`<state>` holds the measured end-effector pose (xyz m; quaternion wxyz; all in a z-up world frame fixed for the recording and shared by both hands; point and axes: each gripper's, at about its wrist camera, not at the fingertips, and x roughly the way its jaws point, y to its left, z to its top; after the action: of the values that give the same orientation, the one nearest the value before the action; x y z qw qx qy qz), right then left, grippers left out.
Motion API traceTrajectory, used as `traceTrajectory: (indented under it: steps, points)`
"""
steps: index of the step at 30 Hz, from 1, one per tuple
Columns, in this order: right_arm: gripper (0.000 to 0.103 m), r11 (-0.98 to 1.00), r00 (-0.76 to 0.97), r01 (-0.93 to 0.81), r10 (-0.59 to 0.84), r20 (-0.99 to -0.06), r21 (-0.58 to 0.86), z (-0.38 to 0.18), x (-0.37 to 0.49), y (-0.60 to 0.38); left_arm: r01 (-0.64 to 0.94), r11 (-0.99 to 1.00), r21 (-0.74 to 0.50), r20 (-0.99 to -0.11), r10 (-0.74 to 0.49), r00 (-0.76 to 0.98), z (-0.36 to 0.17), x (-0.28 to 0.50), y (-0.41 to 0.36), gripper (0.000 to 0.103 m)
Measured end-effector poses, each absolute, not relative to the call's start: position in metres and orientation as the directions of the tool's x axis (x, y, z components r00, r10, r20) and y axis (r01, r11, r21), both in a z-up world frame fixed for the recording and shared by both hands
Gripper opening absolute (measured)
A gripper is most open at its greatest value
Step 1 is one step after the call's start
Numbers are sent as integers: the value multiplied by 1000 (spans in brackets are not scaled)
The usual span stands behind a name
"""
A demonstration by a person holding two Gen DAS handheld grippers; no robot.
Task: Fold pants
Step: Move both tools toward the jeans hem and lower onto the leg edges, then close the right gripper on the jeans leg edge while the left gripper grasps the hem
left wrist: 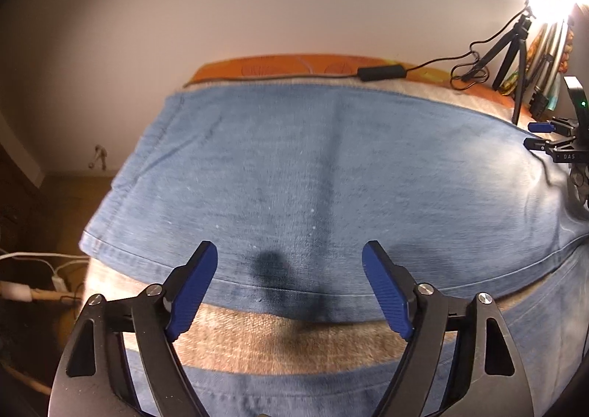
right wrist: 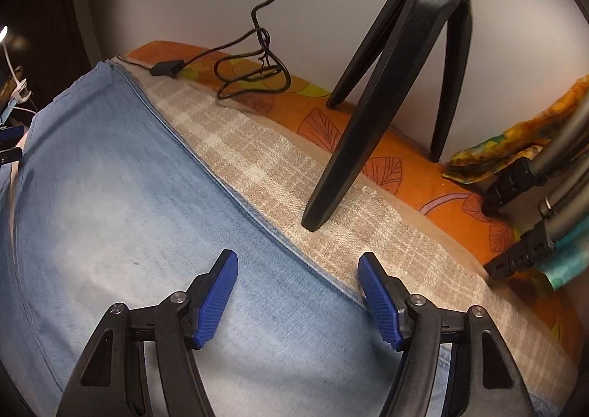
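While the pants lie flat on the woven cloth, one fold apparently made, I hold the left gripper and right gripper released above them; further folds remain.

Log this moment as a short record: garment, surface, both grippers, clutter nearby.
garment: light blue denim pants, spread flat, one leg's hem toward the left gripper
surface: beige woven blanket over an orange leaf-print sheet
left gripper: jaws apart above the hem, nothing between them
right gripper: jaws apart, straddling the pants' far edge, not gripping
clutter: black tripod standing on the blanket and sheet; black cable with inline box by the wall
fold status: not yet begun
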<state>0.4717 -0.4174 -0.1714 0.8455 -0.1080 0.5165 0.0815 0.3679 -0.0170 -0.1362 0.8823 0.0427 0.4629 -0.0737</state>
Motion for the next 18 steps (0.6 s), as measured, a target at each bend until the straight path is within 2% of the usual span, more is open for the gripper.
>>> traceTrajectory:
  steps: [4,6,7,9,10,12,15,18]
  points:
    - [68,969,444,-244,69,-893,-47,-174,473,-425,161,987,-2,-831,-91,549,-145,373,-17,80]
    - [46,969,447,-245,98,-889,-16,-171,469,-424,158,987,1,-832,-87,548,-147,374,-17,80]
    - [39,967,452,-253,93,-887,-28,-169,464,-420,155,988,1,-831,-86,549,-148,376,-17,80]
    - [14,961,455,-269,73,-888,-59,-167,458,-410,139,990,-12,-830,-87,552,-145,378,-15,80]
    - [10,958,457,-273,43,-888,-94,-165,455,-405,130,991,-24,-828,-93,553,-142,380,-13,80]
    - [4,953,476,-265,-2,-879,-146,-158,448,-397,115,992,-47,-825,-104,556,-135,385,-9,80]
    - [2,949,549,-251,-24,-836,-193,-132,429,-383,82,993,-84,-816,-116,566,-121,396,0,80]
    - [2,934,611,-263,-32,-791,-242,-104,395,-364,51,984,-171,-800,-169,576,-104,412,10,80]
